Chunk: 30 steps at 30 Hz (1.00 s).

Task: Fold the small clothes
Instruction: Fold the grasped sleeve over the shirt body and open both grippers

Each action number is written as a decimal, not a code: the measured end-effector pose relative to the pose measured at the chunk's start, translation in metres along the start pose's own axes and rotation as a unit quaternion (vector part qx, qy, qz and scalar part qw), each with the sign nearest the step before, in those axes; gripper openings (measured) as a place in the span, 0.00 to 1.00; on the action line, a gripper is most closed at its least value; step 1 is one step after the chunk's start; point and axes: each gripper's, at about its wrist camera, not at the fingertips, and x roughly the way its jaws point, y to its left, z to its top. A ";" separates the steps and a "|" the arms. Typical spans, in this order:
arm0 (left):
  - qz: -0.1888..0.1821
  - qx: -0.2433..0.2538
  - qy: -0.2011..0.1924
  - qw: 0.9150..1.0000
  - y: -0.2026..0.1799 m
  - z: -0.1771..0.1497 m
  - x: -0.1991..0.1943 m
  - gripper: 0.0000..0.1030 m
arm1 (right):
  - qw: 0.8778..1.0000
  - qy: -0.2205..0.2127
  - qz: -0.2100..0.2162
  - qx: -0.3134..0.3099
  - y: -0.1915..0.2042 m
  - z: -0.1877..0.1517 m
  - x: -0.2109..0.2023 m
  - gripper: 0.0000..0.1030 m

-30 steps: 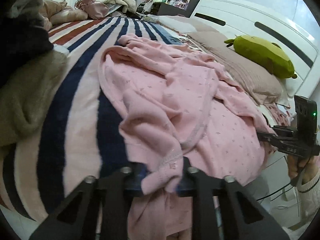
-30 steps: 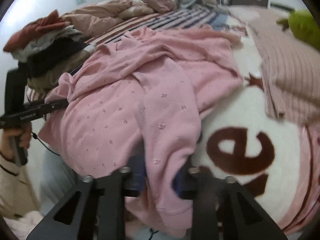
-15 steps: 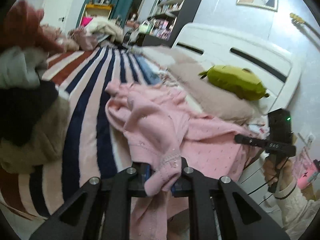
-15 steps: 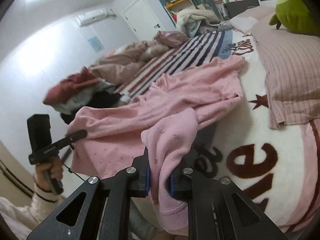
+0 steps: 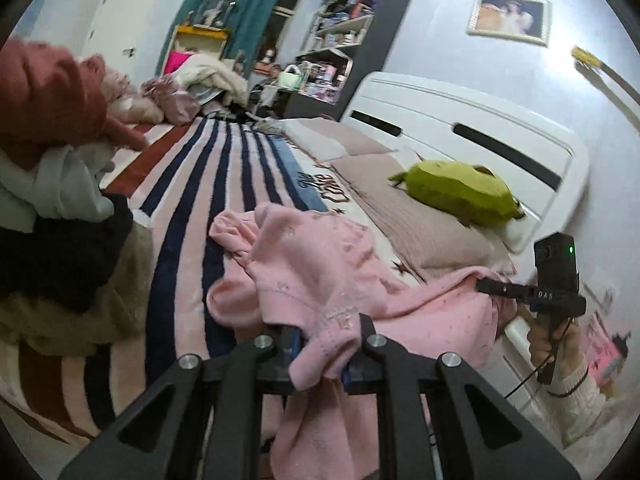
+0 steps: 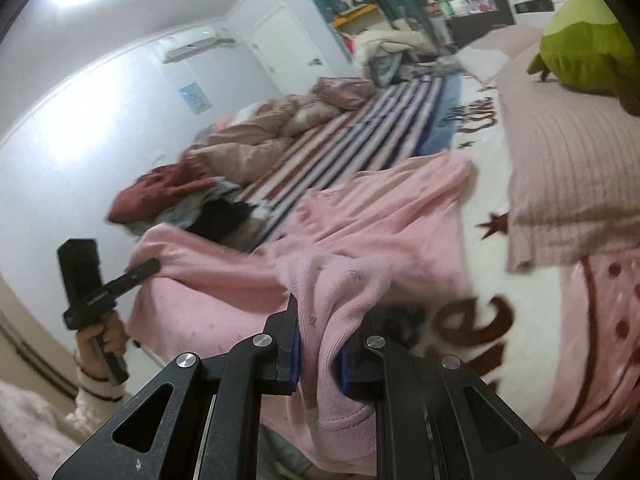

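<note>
Pink garment [image 5: 320, 264] pinched in both hand-held grippers, left [image 5: 326, 354], right [image 6: 320, 354]; clothes pile [image 5: 52, 216] beside; striped blanket [image 5: 188, 216] beneath.

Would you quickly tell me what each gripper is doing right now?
Left gripper: closed on a bunched edge of the pink garment.
Right gripper: closed on another part of the same pink garment.

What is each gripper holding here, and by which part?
Both hold the pink garment. The left gripper and the right gripper each pinch a bunched fold at its near edge; which part of the garment cannot be told.
</note>
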 end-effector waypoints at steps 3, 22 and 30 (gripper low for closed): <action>0.011 -0.010 0.001 1.000 0.014 0.009 0.029 0.11 | 1.000 0.008 -0.026 0.013 -0.023 0.026 0.024 0.08; 0.085 -0.058 0.150 0.983 0.087 0.070 0.236 0.42 | 0.976 0.152 -0.142 0.059 -0.133 0.130 0.181 0.21; 0.042 0.004 0.140 0.989 0.055 0.064 0.161 0.65 | 0.982 0.127 -0.139 -0.015 -0.099 0.110 0.095 0.60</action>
